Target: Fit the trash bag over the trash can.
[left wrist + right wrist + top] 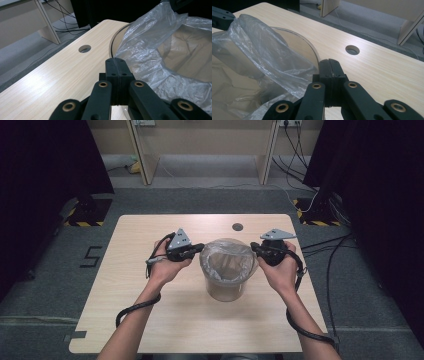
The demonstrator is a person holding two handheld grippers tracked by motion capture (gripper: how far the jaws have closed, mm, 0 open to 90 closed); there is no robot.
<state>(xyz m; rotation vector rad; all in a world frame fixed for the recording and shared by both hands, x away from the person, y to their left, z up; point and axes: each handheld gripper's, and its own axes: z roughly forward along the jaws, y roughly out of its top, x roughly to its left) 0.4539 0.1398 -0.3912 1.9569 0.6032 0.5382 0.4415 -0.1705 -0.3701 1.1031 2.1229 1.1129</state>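
A clear round bin (225,289) stands mid-table, lined with a thin see-through plastic bag (227,264). My left gripper (201,248) sits at the bin's left rim and my right gripper (254,247) at its right rim. In the left gripper view the jaws (117,61) are pressed together where the bag's edge (150,45) begins, beside the rim (112,42). The right gripper view has its jaws (329,62) shut against the film (262,50) in the same way. The bag rises to a peak toward each gripper, so both pinch its edge.
The bin rests on a light wooden table (150,310) with a round cable hole (237,226) behind it. Wooden desk legs and cables lie on the grey floor beyond the table. Dark curtains hang at both sides.
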